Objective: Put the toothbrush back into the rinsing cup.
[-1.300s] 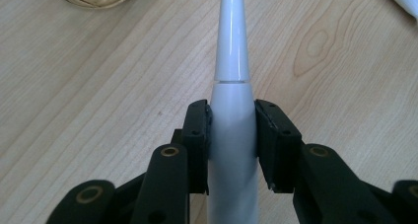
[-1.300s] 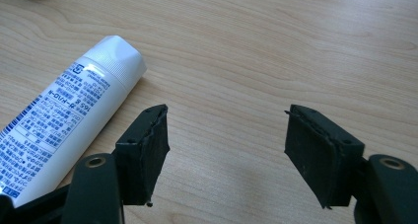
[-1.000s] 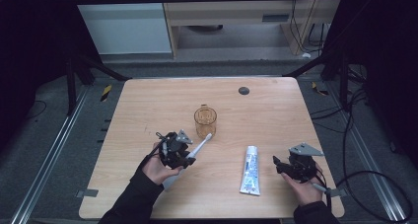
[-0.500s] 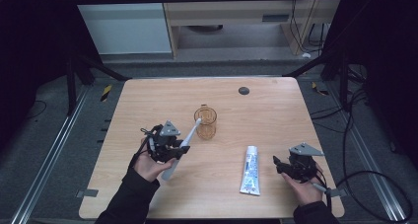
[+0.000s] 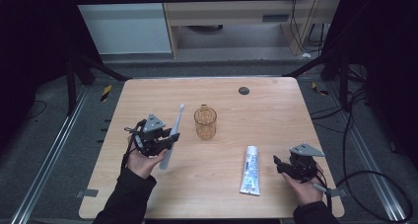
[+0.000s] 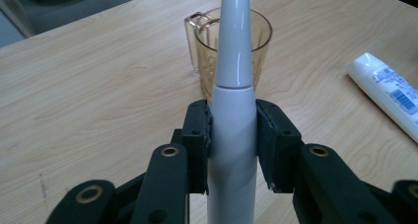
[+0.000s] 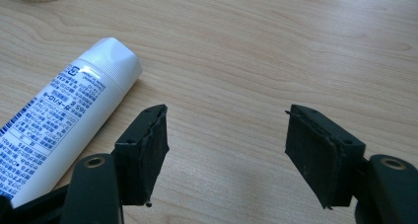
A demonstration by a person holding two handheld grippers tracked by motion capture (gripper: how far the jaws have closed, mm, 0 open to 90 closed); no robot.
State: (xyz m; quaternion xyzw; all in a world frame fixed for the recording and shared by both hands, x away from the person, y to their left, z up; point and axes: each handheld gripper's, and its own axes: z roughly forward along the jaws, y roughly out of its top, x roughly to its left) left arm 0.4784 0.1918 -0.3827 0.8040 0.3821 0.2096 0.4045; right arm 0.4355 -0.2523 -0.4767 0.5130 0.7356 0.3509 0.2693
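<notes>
The left gripper point(image 5: 165, 140) is clamped on a white toothbrush point(image 6: 235, 110), lifted just left of the amber cup point(image 5: 205, 122). To seat it well, tip it upright over the rim. The right gripper point(image 7: 224, 155) rests apart beside 1 toothpaste tube point(image 7: 64, 125).

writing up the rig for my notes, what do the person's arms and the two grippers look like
Both forearms are in black long sleeves. Each hand carries a black two-jaw gripper, the left gripper and the right gripper, each topped by a grey three-cornered plate. The jaws are matte black bars with flat rectangular pads and brass-coloured rings at the pivots. A dark cable trails from each gripper.
</notes>
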